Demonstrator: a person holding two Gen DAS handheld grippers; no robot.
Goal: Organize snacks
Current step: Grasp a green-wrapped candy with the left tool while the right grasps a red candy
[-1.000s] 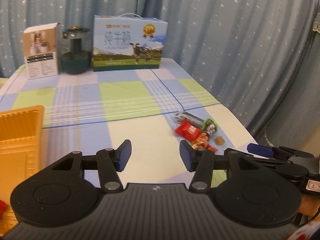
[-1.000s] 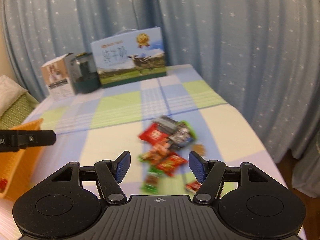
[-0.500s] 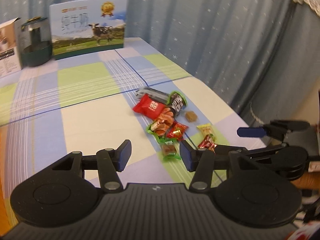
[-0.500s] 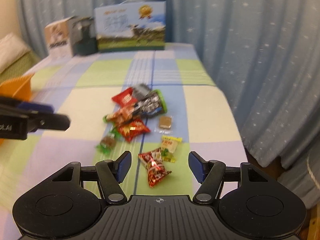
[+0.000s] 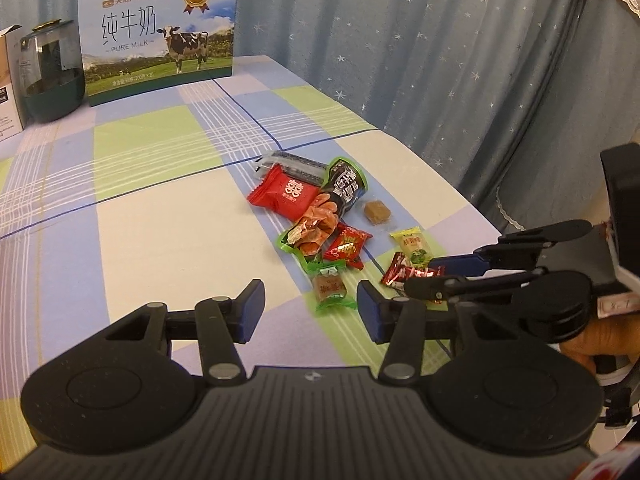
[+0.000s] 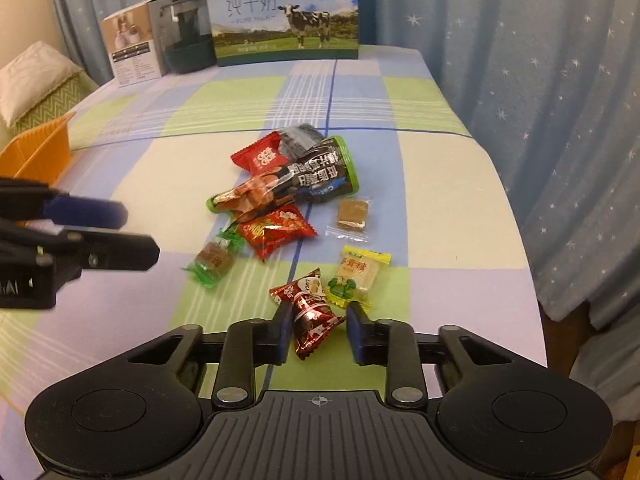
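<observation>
Snacks lie in a loose cluster on the checked cloth of the desk (image 5: 160,208), toward its right edge.

Left wrist view: the left tongs (image 5: 310,306) hang wide open and empty, just short of a green-wrapped candy (image 5: 330,286). Beyond it lie a red twist-end candy (image 5: 347,245), a red pillow packet (image 5: 285,193) and a dark tube-shaped pack (image 5: 344,188) whose long axis runs away from the camera. All look light, crinkly and slippery, so they are probably best pinched across the filled middle, not the flat sealed ends. The right tongs (image 5: 440,274) reach in from the right, over a dark red foil candy (image 5: 396,274).

Right wrist view: the right tongs (image 6: 316,330) are partly open, straddling the dark red foil candy (image 6: 310,322) without visibly gripping it. Its long axis points roughly forward between the jaws, tilted slightly left. A yellow-wrapped sweet (image 6: 358,274) lies just beside it. An orange basket (image 6: 40,152) sits at the far left, well apart.
</observation>
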